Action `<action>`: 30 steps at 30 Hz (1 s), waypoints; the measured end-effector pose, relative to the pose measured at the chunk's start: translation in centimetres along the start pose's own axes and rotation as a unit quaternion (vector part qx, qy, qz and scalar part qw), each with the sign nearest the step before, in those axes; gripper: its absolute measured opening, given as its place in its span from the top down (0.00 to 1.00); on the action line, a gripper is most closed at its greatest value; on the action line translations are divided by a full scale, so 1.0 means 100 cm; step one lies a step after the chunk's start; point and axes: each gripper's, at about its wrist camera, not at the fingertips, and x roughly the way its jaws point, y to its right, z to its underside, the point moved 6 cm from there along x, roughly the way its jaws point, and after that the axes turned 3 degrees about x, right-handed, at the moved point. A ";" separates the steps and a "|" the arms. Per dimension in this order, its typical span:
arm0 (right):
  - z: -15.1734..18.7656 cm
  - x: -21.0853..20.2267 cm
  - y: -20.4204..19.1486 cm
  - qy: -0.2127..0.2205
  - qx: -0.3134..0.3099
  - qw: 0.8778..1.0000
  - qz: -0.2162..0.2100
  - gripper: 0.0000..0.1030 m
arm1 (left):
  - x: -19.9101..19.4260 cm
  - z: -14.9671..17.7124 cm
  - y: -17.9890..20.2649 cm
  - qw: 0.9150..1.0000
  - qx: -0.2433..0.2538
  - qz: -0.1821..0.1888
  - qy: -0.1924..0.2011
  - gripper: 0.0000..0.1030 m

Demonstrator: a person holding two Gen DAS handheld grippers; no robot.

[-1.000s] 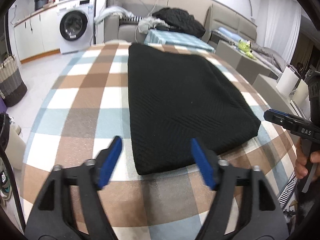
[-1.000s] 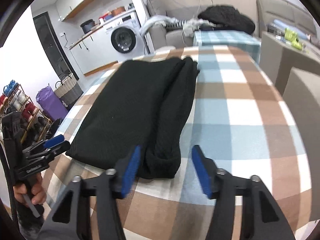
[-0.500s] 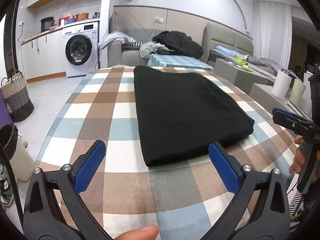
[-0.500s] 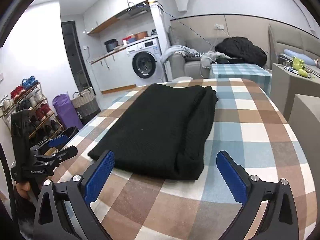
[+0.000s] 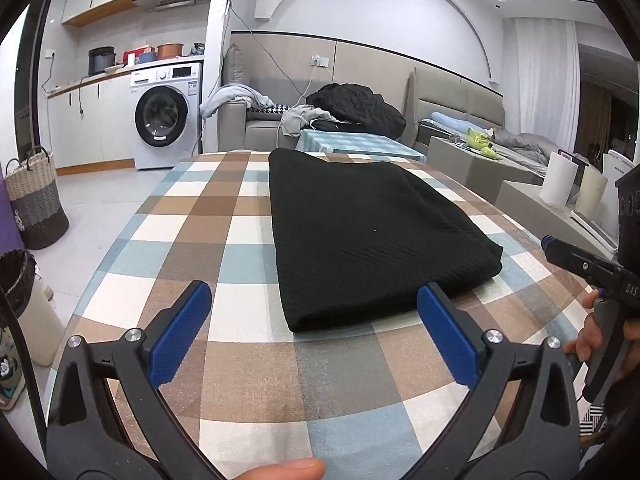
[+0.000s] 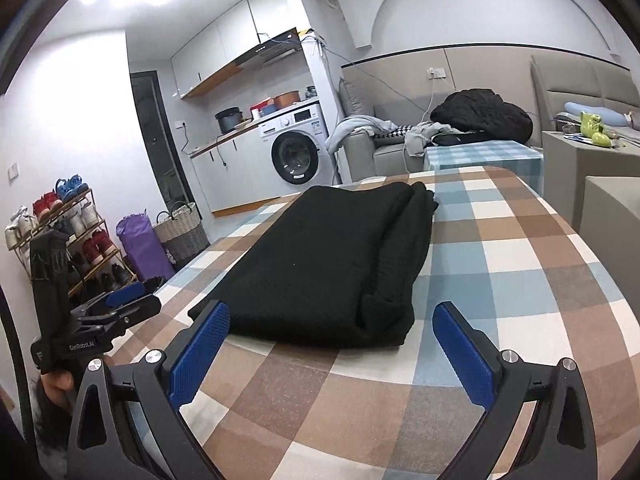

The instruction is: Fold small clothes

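Observation:
A black knit garment (image 5: 368, 236) lies folded into a long rectangle on the checked tablecloth (image 5: 240, 360); in the right wrist view the same garment (image 6: 332, 264) shows doubled layers along its right side. My left gripper (image 5: 316, 312) stands wide open just short of the garment's near edge, with nothing between its blue pads (image 5: 180, 332). My right gripper (image 6: 332, 328) is likewise wide open in front of the near edge, holding nothing. Each gripper shows at the other view's side, with a hand on its handle: the right gripper (image 5: 584, 268) and the left gripper (image 6: 112, 312).
Table edges fall away left and right. Beyond stand a washing machine (image 5: 166, 116), a sofa with piled clothes (image 5: 356, 108), a woven basket (image 5: 36, 204), a shoe rack (image 6: 68, 232) and a grey side unit (image 5: 476, 160).
Both grippers opened wide, let go of the garment's near edge and drew back from it. The garment stays flat on the table.

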 end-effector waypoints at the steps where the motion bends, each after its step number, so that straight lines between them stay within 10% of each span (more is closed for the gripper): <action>1: 0.002 0.001 -0.001 -0.002 -0.005 1.000 0.000 0.00 | -0.001 0.001 0.001 1.000 0.004 0.000 0.001 0.01; 30: 0.008 0.005 -0.004 -0.009 -0.027 1.000 -0.005 0.00 | 0.005 0.008 0.004 1.000 0.017 -0.001 -0.014 0.01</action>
